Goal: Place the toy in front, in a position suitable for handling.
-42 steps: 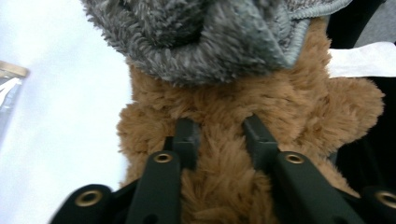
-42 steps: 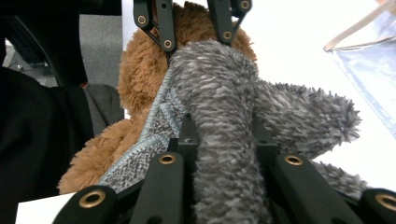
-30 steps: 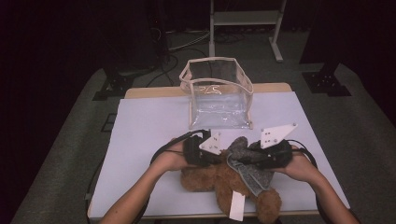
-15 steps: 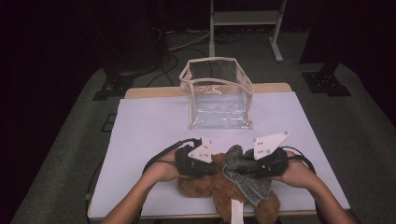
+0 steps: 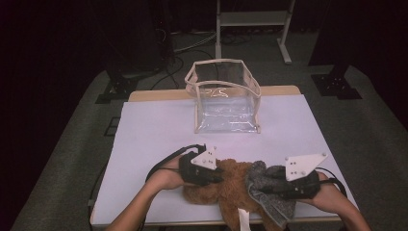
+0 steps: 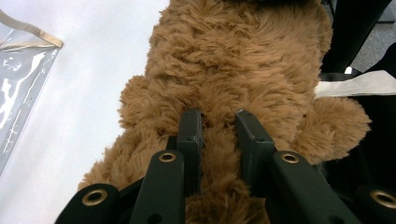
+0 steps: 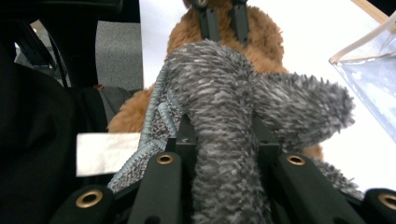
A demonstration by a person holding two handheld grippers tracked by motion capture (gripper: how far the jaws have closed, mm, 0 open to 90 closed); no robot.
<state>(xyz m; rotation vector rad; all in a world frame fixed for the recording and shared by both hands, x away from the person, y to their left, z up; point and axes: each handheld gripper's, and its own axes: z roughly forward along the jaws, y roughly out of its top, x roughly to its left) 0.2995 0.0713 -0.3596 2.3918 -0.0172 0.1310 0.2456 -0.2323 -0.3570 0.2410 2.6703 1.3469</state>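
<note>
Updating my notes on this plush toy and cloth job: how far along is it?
Done: the left claw pinches the brown furry plush toy, and the right claw grips the grey fuzzy cloth. In hand: both held together near the table's front edge. Left: the clear plastic bag stands empty.

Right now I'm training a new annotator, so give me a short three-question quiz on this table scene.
1. What does the left gripper pinch?
2. True or false: the grey cloth lies inside the clear bag.
3. The right gripper is: A) open, B) shut on the grey cloth, C) shut on the clear bag.

Key: 1. The fur of the brown plush toy. 2. False; it is gripped over the toy. 3. B.
</note>
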